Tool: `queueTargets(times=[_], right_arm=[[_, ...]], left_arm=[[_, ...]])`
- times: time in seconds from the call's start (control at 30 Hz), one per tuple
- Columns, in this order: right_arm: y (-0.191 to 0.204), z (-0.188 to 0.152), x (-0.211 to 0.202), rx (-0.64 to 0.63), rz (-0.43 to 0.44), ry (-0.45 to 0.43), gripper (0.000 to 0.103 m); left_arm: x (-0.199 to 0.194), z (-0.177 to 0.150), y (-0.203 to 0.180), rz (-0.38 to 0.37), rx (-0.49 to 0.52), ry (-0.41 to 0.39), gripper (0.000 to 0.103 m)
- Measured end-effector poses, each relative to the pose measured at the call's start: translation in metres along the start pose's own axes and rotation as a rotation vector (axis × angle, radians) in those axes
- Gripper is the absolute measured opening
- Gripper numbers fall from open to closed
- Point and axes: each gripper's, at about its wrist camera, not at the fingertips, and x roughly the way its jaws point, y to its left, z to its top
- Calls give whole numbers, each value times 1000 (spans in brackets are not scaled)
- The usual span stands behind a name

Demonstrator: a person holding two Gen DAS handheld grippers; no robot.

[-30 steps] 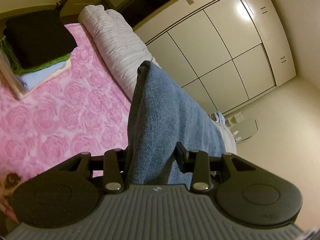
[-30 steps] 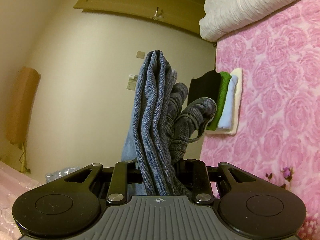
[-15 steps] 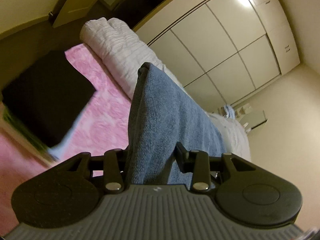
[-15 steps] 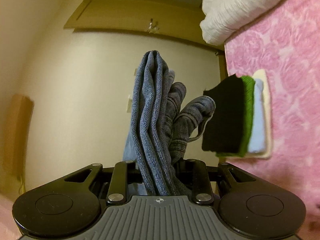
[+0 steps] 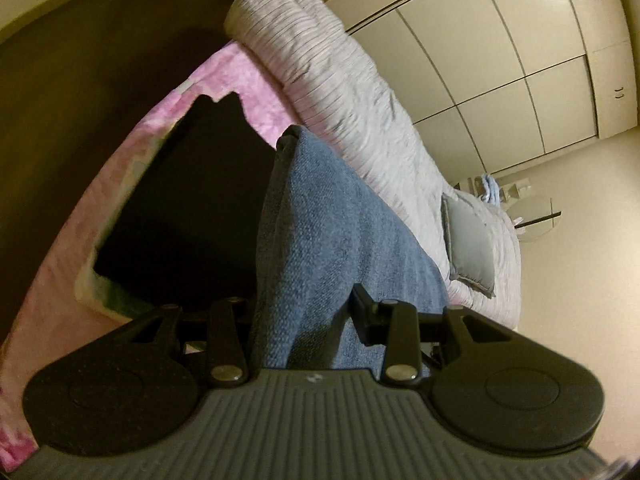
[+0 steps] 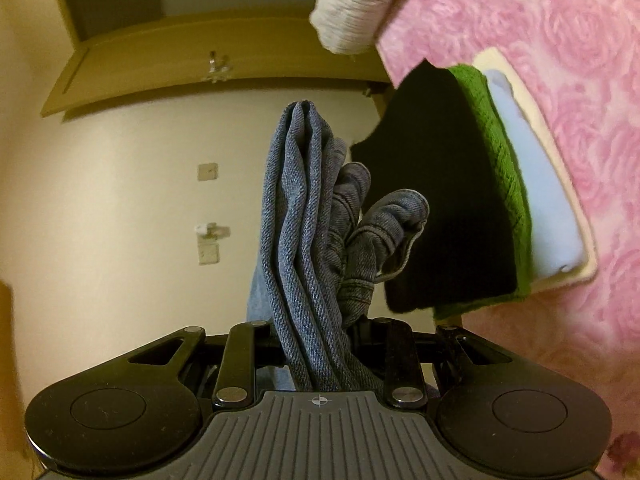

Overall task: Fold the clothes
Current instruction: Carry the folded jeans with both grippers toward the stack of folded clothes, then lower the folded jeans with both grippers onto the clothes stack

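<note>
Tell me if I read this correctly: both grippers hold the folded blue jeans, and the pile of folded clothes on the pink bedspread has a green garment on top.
Not quite. The top of the pile of folded clothes is a black garment; the green garment lies just under it, as the right wrist view shows. The rest holds: both the left gripper and the right gripper hold the blue jeans, and the pile sits on the pink bedspread.

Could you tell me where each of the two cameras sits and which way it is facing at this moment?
Left wrist: on the left gripper, looking along its fingers over the held folded jeans toward the white duvet, wardrobe doors and black top of the stack.
Right wrist: on the right gripper, looking past bunched denim toward a wall, with the stack on the pink bedspread at right.
Shared: jeans, stack, duvet, bedspread. Only the gripper bodies show; no hands.
</note>
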Motion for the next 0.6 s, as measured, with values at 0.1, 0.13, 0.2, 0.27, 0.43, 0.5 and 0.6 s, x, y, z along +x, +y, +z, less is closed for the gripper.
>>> queueTargets(times=[0.1,0.13,0.2,0.27,0.43,0.5,0.6], right_arm=[[-2,15,21,12,-21,-18,26],[-2,21,27,12,-20,-24,26],[-2,33,39,14,-16,-38,26],[-3,46,48,20,-14,-51,26],[-11,73,67,50,-27,-75,26],[-15,82,74,56,-33,-80,26],[-26,93,84,65,-49,-82,27]], left_arm=[[13,27,11,0,7,15,34],[17,36,12,-2,14,16,34],[25,53,14,-5,28,20,34],[37,69,15,-3,36,32,34],[65,97,22,6,44,60,34],[74,105,27,10,44,64,34],[88,111,38,26,46,73,35]])
